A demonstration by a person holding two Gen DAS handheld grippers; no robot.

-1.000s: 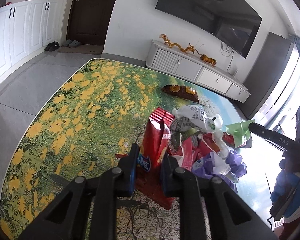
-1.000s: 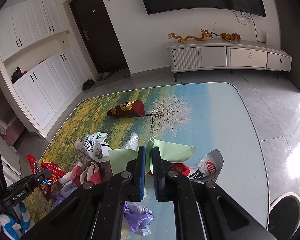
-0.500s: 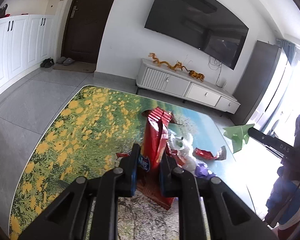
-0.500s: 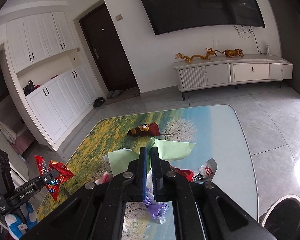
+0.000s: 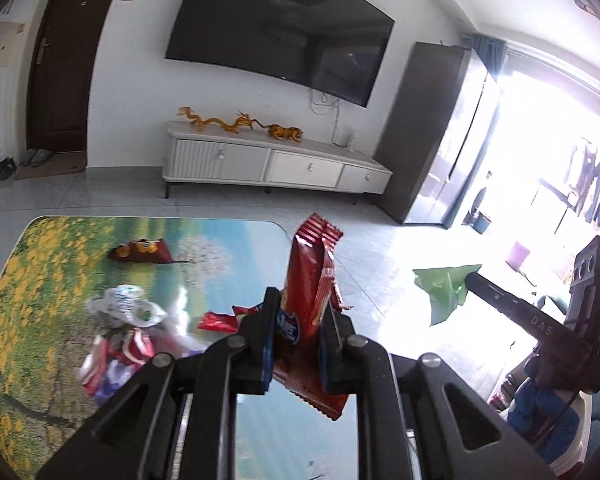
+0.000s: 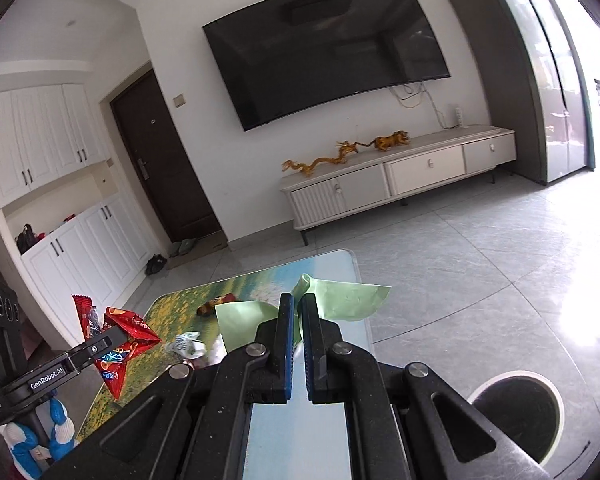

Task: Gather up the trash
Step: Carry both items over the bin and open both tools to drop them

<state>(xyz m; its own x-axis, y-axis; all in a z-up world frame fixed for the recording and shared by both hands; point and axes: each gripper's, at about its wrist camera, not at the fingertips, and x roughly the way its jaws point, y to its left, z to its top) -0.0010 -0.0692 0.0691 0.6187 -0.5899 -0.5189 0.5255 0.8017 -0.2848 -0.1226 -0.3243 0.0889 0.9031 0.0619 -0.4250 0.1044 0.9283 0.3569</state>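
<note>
My left gripper (image 5: 298, 312) is shut on a red snack wrapper (image 5: 310, 276) and holds it above the table; it also shows in the right wrist view (image 6: 120, 340). My right gripper (image 6: 296, 312) is shut on a green paper sheet (image 6: 348, 300), also lifted, seen in the left wrist view (image 5: 444, 286). A pile of wrappers and a white bag (image 5: 128, 308) lies on the landscape-print table (image 5: 40, 280). A brown-red snack bag (image 5: 144, 250) lies farther back. A round bin (image 6: 516, 416) stands on the floor at lower right.
A white TV cabinet (image 6: 400, 184) with gold dragon figures stands against the far wall under a big TV (image 6: 324, 52). White cupboards (image 6: 60, 240) and a dark door are at left. Grey tiled floor lies to the right of the table.
Both grippers have risen and tilted up, carrying the red wrapper and the green paper well above the table. The left view has swung to the right.
</note>
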